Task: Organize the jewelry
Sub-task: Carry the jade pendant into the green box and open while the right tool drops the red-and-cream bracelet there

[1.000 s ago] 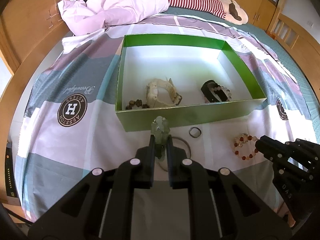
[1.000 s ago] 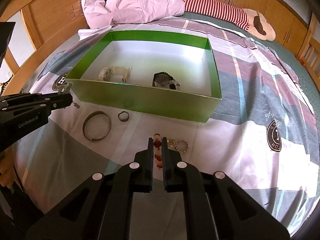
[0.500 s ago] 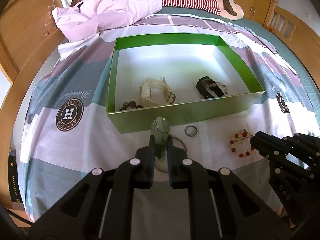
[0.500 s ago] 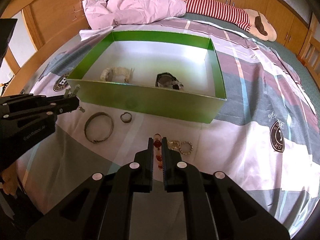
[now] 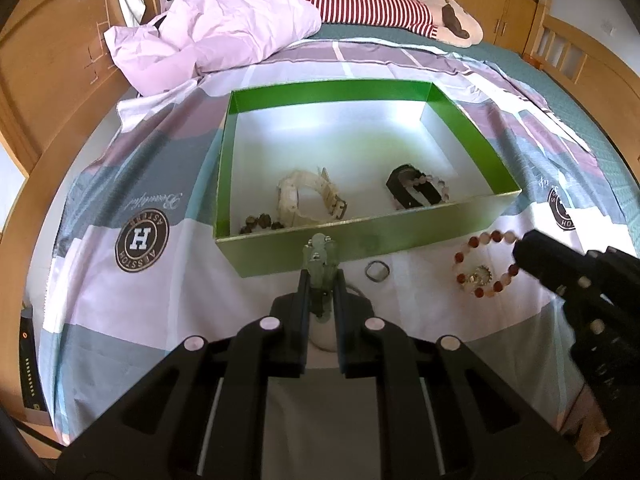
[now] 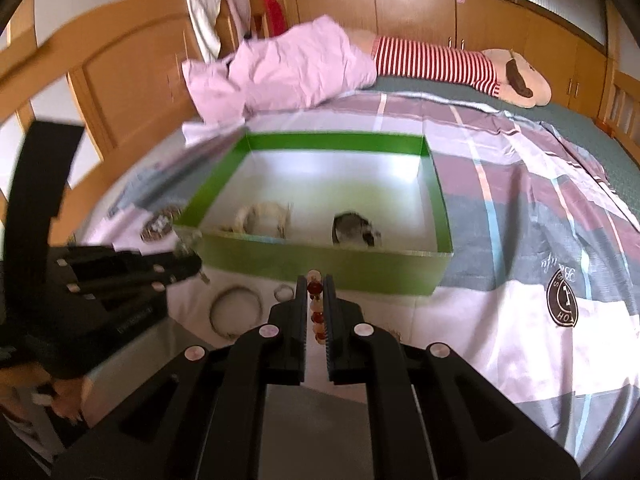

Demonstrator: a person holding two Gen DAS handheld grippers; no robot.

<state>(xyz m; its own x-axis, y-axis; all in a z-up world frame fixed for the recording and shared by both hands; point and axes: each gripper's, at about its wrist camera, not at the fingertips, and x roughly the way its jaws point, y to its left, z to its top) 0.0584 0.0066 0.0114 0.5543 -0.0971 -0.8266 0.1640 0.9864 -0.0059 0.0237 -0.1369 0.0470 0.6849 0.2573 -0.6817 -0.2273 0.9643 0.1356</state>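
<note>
Left gripper (image 5: 320, 276) clamped on pale green clip-like piece (image 5: 319, 256), hard to say exactly what, held just before green box (image 5: 360, 240) near wall. Right gripper (image 6: 315, 294) pinched on red bead bracelet (image 6: 315, 288), lifted off bedsheet (image 6: 520, 320). Small ring (image 5: 377, 271) and bangle (image 6: 236, 310) lie on sheet beside box.

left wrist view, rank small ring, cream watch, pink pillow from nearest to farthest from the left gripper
1. small ring, on the sheet just right of the left gripper, outside the box.
2. cream watch, inside the green box, near its front wall.
3. pink pillow, far back left on the bed.
</note>
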